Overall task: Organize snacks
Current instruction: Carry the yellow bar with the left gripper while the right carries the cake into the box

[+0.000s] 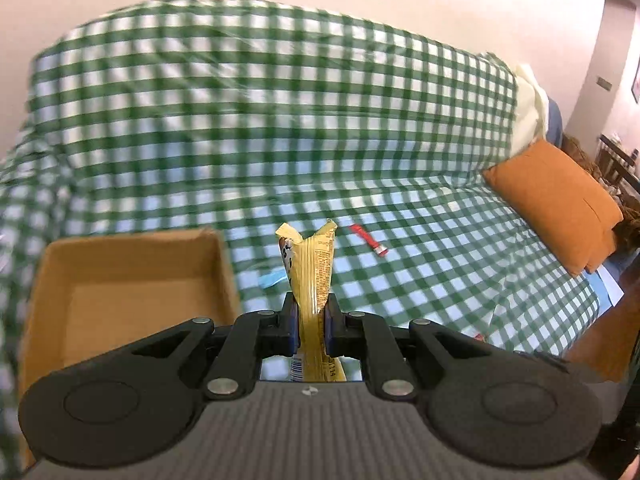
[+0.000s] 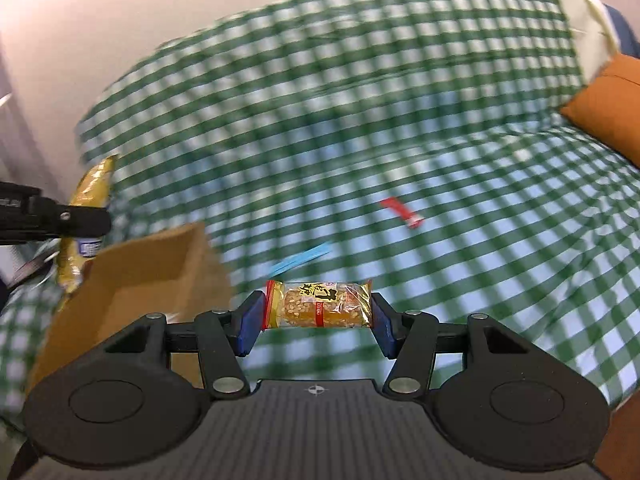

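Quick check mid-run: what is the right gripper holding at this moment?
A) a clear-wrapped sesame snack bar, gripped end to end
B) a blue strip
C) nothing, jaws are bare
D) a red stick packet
A: in the right wrist view the right gripper has its blue pads pressed on both ends of the clear-wrapped sesame snack bar, while the red stick packet and the blue strip lie on the checked cloth.

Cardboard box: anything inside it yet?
Left wrist view shows the cardboard box with bare floor, no snacks visible. Its near part is covered by the left gripper, so that strip can't be checked.
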`<state>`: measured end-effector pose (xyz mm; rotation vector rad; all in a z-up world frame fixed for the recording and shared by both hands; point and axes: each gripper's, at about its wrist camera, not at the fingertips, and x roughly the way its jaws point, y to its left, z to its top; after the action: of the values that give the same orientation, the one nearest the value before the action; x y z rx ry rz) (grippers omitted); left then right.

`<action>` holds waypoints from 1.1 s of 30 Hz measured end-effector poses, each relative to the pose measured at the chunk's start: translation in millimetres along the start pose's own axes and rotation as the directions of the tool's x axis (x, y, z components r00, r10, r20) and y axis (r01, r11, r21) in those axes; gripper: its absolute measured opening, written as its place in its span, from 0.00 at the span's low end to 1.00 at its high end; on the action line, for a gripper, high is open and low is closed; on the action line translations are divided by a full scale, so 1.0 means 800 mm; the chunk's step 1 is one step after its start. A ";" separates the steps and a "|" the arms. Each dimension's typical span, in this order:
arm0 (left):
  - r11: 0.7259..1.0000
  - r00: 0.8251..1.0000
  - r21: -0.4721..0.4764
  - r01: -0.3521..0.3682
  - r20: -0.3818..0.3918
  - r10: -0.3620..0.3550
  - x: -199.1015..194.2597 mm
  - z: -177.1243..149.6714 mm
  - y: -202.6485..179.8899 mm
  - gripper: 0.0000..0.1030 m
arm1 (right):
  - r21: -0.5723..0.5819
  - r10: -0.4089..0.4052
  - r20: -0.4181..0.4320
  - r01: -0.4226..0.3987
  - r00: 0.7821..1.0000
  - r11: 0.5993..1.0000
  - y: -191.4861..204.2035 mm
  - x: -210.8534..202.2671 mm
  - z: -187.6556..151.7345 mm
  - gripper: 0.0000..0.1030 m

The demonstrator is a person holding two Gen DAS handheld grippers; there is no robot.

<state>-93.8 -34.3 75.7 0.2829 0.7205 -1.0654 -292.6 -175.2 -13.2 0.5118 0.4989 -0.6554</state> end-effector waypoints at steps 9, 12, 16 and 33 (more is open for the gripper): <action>0.992 0.997 -0.103 -0.076 0.017 0.078 -0.126 -0.094 0.072 0.13 | -0.137 0.100 -0.058 -0.107 0.993 0.985 0.114 -0.083 -0.053 0.57; 0.988 0.994 -0.124 -0.098 0.035 0.103 -0.151 -0.118 0.093 0.13 | -0.175 0.106 -0.078 -0.119 0.991 0.977 0.140 -0.097 -0.069 0.57; 0.983 0.993 -0.158 -0.096 0.052 0.106 -0.173 -0.139 0.114 0.13 | -0.212 0.101 -0.083 -0.116 0.991 0.970 0.164 -0.109 -0.079 0.57; 0.968 0.991 -0.236 -0.090 0.076 0.111 -0.190 -0.154 0.150 0.13 | -0.319 0.084 -0.082 -0.106 0.993 0.942 0.210 -0.128 -0.093 0.57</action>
<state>-82.2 195.0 70.0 0.0695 0.7357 -0.8818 -269.5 27.8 36.9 0.2458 0.6284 -0.4527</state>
